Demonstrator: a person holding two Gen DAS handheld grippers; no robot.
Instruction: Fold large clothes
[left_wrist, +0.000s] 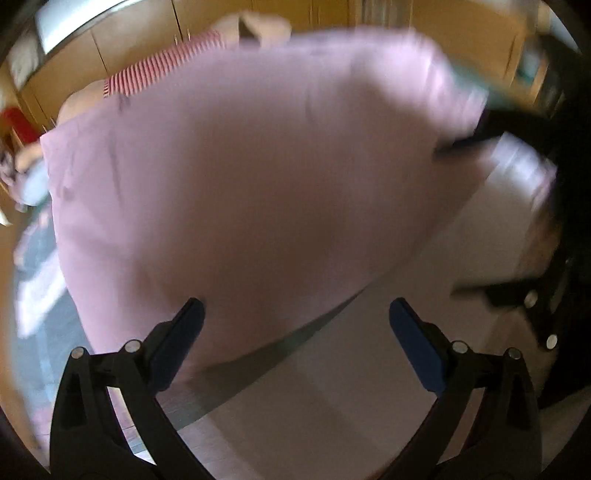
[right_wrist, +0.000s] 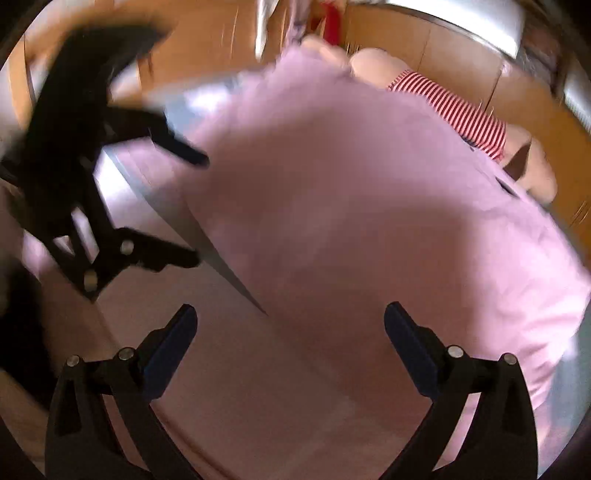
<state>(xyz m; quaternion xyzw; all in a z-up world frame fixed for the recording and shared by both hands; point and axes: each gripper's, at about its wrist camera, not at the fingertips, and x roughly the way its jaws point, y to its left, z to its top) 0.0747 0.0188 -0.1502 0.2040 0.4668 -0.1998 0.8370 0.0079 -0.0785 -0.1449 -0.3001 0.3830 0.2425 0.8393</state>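
Note:
A large pink garment (left_wrist: 258, 177) is spread in front of both grippers, blurred by motion; it also fills the right wrist view (right_wrist: 369, 221). Its lower part lies on a pale table (left_wrist: 351, 369). My left gripper (left_wrist: 295, 321) is open and empty, its jaws wide apart just short of the cloth's near edge. My right gripper (right_wrist: 290, 325) is open and empty over the pink cloth. The left gripper also shows in the right wrist view (right_wrist: 195, 210) at the left, open beside the cloth's edge. The right gripper's black fingers (left_wrist: 465, 142) show blurred at the right of the left wrist view.
A red-and-white striped garment (left_wrist: 166, 70) lies beyond the pink one, also in the right wrist view (right_wrist: 454, 110). Wooden cabinets (left_wrist: 129, 40) stand behind. A red object (right_wrist: 332, 22) is near the cabinets. Other clothes (left_wrist: 33, 192) lie at the left.

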